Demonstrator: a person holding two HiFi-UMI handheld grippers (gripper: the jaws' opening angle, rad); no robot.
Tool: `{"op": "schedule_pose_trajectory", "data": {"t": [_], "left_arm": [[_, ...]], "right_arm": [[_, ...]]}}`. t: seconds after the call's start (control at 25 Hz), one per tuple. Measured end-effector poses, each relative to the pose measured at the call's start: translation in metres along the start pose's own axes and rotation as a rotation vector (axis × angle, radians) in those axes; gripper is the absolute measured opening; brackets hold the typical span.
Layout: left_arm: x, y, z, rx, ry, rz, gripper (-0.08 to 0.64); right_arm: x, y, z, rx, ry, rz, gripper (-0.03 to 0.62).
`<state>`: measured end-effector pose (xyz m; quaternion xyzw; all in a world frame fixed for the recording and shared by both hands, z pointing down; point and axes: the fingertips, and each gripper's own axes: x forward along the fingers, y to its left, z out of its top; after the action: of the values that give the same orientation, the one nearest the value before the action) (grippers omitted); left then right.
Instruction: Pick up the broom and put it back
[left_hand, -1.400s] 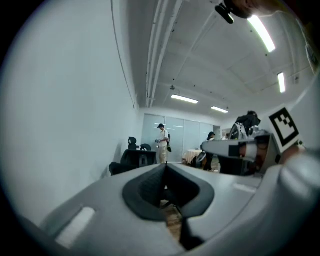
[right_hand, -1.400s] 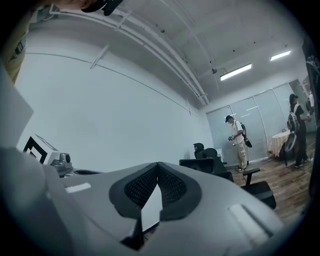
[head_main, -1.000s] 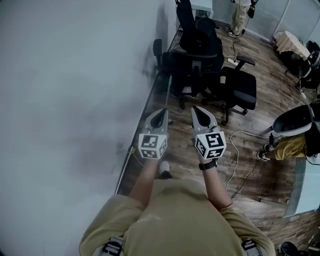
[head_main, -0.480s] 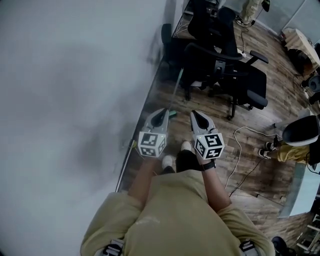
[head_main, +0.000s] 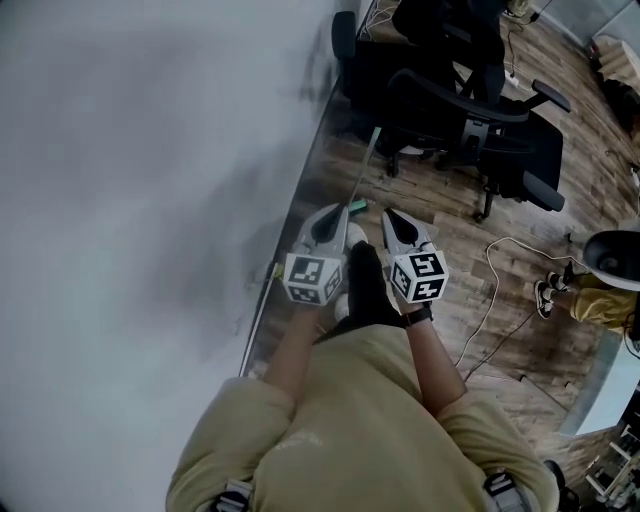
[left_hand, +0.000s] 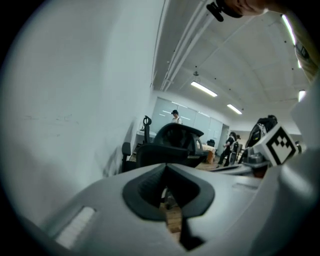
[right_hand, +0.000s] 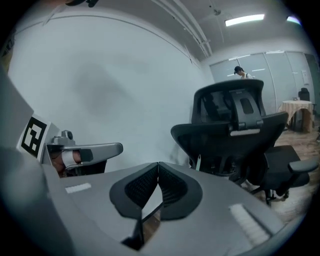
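Progress: neither step done, judging from the present layout. Located broom (head_main: 365, 165) in upper middle of head view, at foot of wall (head_main: 150, 150), just left of office chairs (head_main: 470, 110). Thin pale handle (head_main: 372, 145) slanting from upper right to lower left, with green piece (head_main: 356, 207) at lower end. Cannot tell whether leaning on wall or lying flat on floor (head_main: 440, 230). Not gripped or touched by either tool.

Checked left tongs (head_main: 333, 212) at centre of head view: closed tip to tip, nothing held. Same in left gripper view, with only floor planks visible through the gap behind the tips. In picture just beside green piece; no contact seen, real gap not judgeable. Checked right tongs (head_main: 392, 214), next to them on the right: likewise fully closed and empty. Ahead in right gripper view only wall and office chairs, plus a pale sliver low beside one chair. Possibly the handle, too small to confirm.

Left to do, by estimate: open tongs, close in on handle, grip, lift, carry to storage place, set down. Storage place not identifiable in any view.

Likely snags: office chairs crowding upper end of handle. Thin handle also apt to swing in a single grip, so probably better held at two points.
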<state>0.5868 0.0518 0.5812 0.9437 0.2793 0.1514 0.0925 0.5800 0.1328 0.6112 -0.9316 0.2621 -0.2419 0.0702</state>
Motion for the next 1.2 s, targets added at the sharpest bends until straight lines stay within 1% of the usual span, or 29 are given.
{"op": "schedule_pose_trajectory", "data": {"t": [0.12,0.32,0.52,0.56,0.64,0.72,0.8,0.96,1.12,1.2], "left_arm": [[0.027,0.005,-0.021,-0.026,0.033,-0.043,0.002],[0.080,0.040,-0.051,-0.047,0.112,0.000,0.002],[0.122,0.067,-0.083,-0.061,0.186,0.028,0.002],[0.131,0.073,-0.089,-0.060,0.196,0.027,0.002],[0.147,0.085,-0.101,-0.050,0.213,0.022,0.001],[0.157,0.096,-0.113,-0.039,0.230,0.023,0.002],[0.165,0.109,-0.125,-0.034,0.242,0.025,0.002],[0.186,0.130,-0.144,-0.038,0.252,0.019,0.002],[0.205,0.143,-0.153,-0.037,0.260,0.009,0.002],[0.210,0.149,-0.157,-0.033,0.266,0.013,0.002]], "right_arm": [[0.027,-0.027,-0.023,0.060,0.050,-0.016,-0.002],[0.081,-0.083,-0.049,0.128,0.111,-0.052,0.000],[0.136,-0.135,-0.086,0.265,0.140,-0.126,0.017],[0.152,-0.142,-0.092,0.272,0.143,-0.125,0.018],[0.184,-0.155,-0.104,0.266,0.147,-0.106,0.052],[0.213,-0.165,-0.117,0.245,0.148,-0.084,0.109],[0.239,-0.175,-0.132,0.223,0.154,-0.075,0.141],[0.286,-0.198,-0.152,0.221,0.176,-0.078,0.235],[0.302,-0.205,-0.163,0.219,0.190,-0.073,0.272],[0.302,-0.205,-0.166,0.218,0.193,-0.067,0.276]]}}
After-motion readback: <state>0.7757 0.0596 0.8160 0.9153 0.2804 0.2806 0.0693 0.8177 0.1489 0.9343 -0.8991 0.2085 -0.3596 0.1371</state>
